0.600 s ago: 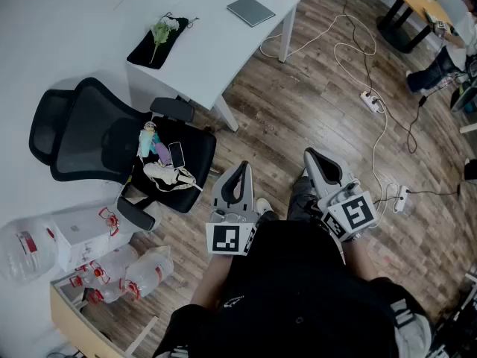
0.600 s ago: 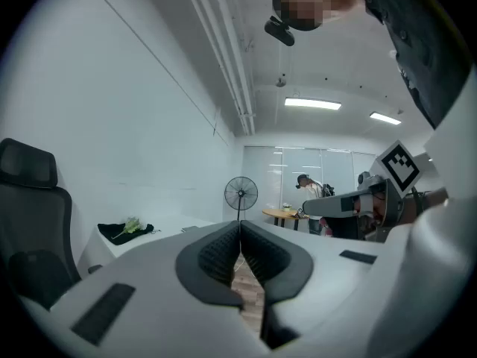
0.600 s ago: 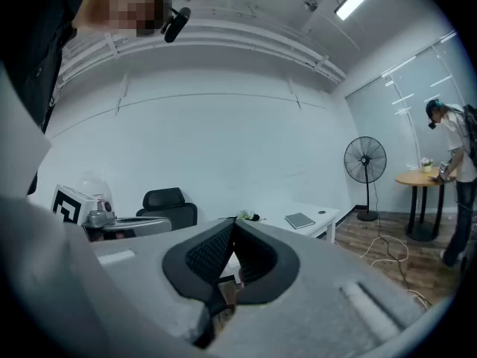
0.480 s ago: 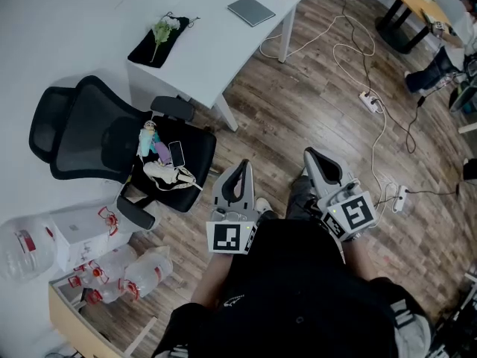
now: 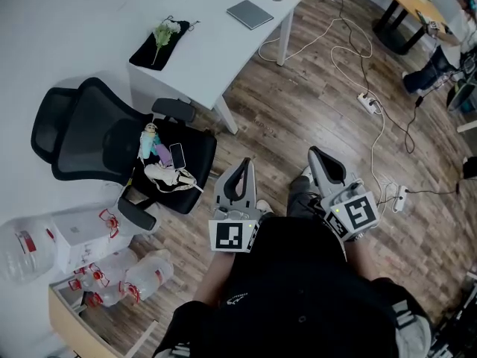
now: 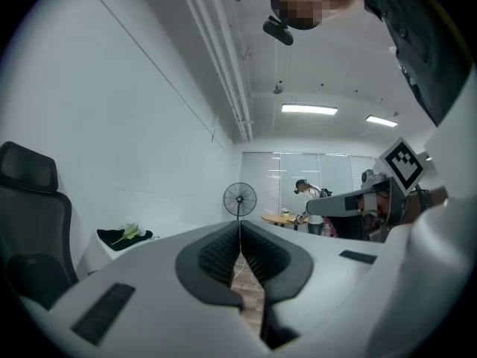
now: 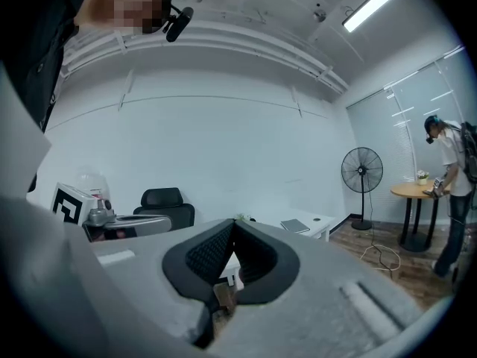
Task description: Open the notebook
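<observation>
Not started; left gripper (image 5: pixel 242 168) and right gripper (image 5: pixel 316 156) closed, empty; notebook (image 5: pixel 251 11) lies on the far table (image 5: pixel 223 47); walk there next.

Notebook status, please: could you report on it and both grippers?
Left gripper shut, empty; right gripper shut, empty. Notebook closed on the white desk, out of reach of both. Cables on the floor beside the desk.
</observation>
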`<state>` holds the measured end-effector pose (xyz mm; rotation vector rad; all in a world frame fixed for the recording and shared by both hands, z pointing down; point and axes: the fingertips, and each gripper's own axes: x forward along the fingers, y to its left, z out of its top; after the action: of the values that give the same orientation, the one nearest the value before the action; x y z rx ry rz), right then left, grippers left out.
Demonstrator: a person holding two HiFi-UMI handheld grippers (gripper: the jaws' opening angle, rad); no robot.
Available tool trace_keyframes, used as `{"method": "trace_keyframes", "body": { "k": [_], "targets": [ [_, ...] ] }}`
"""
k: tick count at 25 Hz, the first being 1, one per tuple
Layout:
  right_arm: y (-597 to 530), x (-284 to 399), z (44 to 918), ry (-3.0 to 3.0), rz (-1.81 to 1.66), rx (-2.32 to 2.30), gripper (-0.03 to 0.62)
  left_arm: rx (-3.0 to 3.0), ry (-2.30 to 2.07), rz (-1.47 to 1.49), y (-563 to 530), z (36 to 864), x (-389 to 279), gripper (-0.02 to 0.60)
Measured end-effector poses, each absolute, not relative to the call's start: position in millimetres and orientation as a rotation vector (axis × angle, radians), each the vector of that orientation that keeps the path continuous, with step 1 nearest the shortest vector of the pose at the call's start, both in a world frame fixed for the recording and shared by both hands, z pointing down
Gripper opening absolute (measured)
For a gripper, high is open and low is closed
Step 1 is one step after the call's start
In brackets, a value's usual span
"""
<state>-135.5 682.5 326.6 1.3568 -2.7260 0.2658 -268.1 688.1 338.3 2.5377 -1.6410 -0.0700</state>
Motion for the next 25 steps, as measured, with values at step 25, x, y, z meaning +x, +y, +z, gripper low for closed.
{"method": "trace_keyframes", "body": {
  "k": [25],
  "targets": [
    [553, -58, 326, -2.763, 0.273, 1.289, 0.005, 2.532, -1.685, -0.008, 567, 331, -184, 0.008]
  ]
}}
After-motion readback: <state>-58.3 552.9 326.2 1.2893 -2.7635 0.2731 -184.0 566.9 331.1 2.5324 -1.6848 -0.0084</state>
